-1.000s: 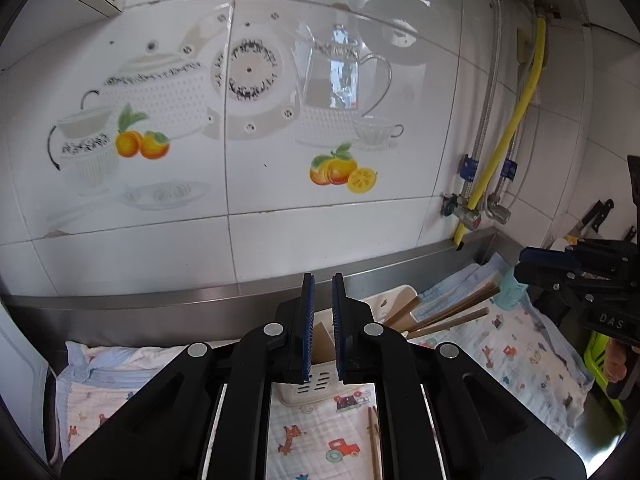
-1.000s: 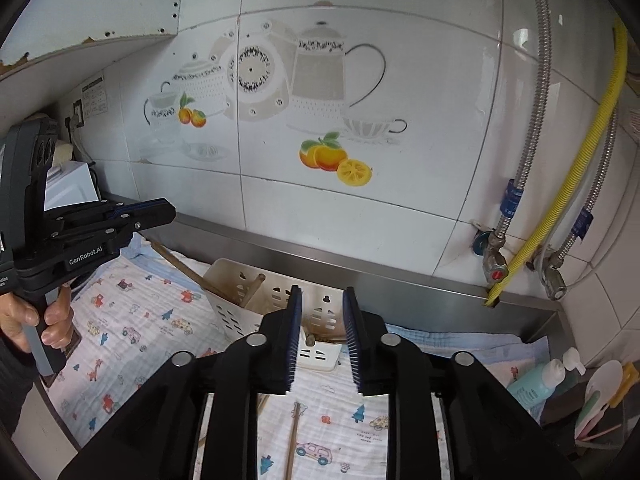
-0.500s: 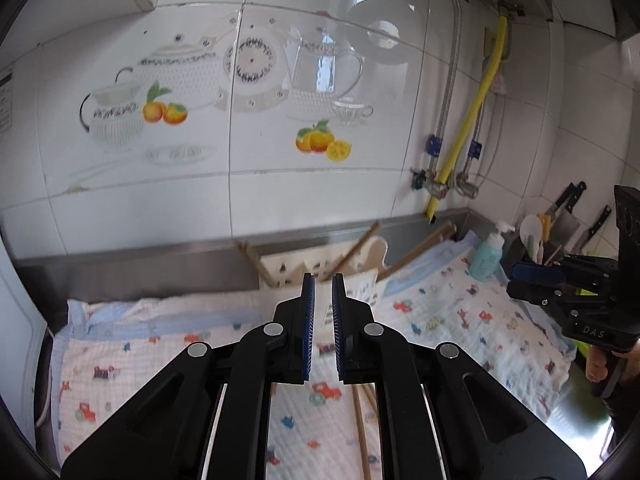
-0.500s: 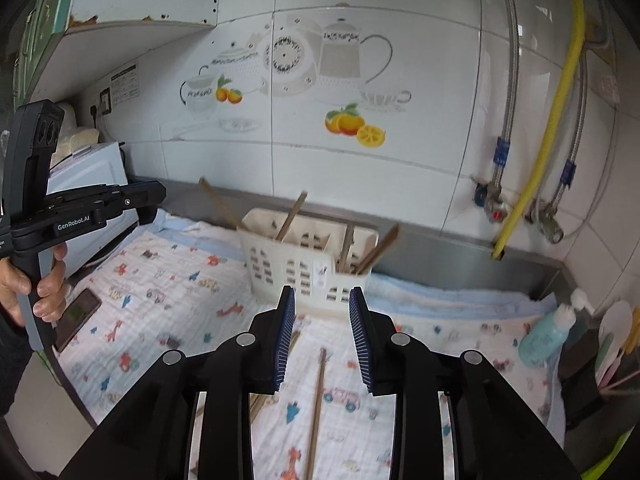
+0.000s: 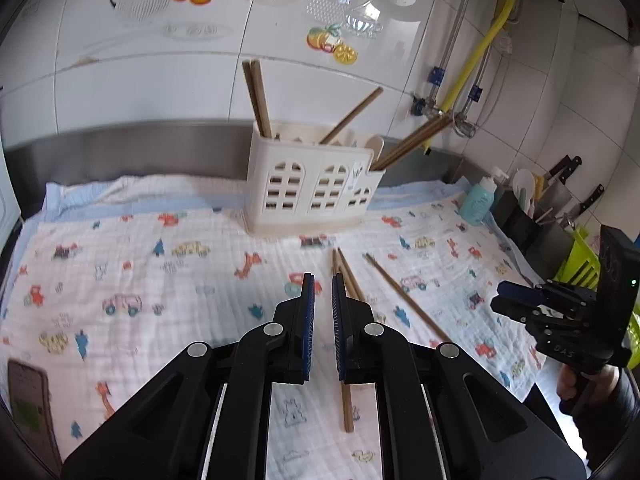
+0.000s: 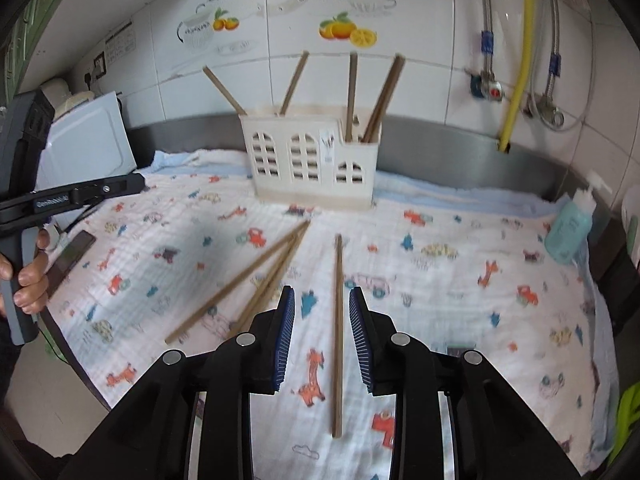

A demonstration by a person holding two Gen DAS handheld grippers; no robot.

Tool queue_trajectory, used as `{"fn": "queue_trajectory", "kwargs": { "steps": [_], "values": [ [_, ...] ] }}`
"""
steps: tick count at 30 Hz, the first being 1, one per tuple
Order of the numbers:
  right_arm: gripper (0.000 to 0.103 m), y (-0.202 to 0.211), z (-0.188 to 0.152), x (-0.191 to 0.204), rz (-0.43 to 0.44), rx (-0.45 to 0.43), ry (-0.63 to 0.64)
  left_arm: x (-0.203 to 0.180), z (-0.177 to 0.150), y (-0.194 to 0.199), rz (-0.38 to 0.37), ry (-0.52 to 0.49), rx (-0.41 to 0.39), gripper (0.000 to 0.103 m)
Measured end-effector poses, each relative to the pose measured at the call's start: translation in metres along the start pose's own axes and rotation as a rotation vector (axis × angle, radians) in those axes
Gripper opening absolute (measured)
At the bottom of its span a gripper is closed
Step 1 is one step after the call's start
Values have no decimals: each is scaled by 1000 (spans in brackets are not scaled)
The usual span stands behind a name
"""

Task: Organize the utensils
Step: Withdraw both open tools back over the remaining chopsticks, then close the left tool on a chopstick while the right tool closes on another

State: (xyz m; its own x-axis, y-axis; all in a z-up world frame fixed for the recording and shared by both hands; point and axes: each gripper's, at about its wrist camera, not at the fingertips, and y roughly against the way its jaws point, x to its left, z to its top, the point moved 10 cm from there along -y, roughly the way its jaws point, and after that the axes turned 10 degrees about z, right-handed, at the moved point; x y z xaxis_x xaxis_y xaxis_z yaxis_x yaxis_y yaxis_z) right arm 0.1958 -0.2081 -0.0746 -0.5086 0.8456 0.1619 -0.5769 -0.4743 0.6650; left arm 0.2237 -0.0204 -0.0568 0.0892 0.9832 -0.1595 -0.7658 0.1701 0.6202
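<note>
A cream utensil holder (image 5: 314, 184) (image 6: 316, 160) with arched holes stands on the printed cloth by the back wall, with several wooden chopsticks upright in it. More chopsticks lie on the cloth: a single one (image 6: 338, 320) (image 5: 404, 298) and a small bunch (image 6: 256, 276) (image 5: 346, 276). My left gripper (image 5: 323, 300) is empty, its jaws a narrow gap apart, above the near end of the bunch. My right gripper (image 6: 322, 316) is open and empty, its jaws on either side of the single chopstick, above it.
A blue soap bottle (image 6: 570, 228) (image 5: 478, 202) stands at the cloth's right edge, with knives and a utensil pot (image 5: 540, 200) beyond. A phone (image 5: 30, 400) (image 6: 72, 256) lies at the cloth's left edge. A white appliance (image 6: 86, 140) stands at the far left. Pipes (image 6: 520, 52) run down the wall.
Both grippers have pulled back from the holder and tilted down toward the cloth. The loose chopsticks now lie right under them. The right jaws have opened wider.
</note>
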Motion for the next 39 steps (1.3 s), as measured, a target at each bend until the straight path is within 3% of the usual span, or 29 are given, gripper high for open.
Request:
{"fn": "queue_trajectory", "kwargs": {
  "steps": [10,20,22,23,24,39],
  "values": [
    [27,-29,-52,-13,-22,67,-64,6,-45,-12,24,16,66,9],
    [19,-47,-70,-19,-14,96,-103,4,-77,-19,9,21,123,10],
    [17,-49,-71,-21,-16,99,-108,2,-80,-19,14,9,125,21],
    [17,-50,-72,-22,-17,99,-113,1,-81,-18,18,5,116,38],
    [17,-50,-73,-23,-17,99,-118,0,-81,-17,25,-2,107,40],
    [13,-55,-76,-26,-32,102,-114,-29,-99,-30,4,-116,125,38]
  ]
}}
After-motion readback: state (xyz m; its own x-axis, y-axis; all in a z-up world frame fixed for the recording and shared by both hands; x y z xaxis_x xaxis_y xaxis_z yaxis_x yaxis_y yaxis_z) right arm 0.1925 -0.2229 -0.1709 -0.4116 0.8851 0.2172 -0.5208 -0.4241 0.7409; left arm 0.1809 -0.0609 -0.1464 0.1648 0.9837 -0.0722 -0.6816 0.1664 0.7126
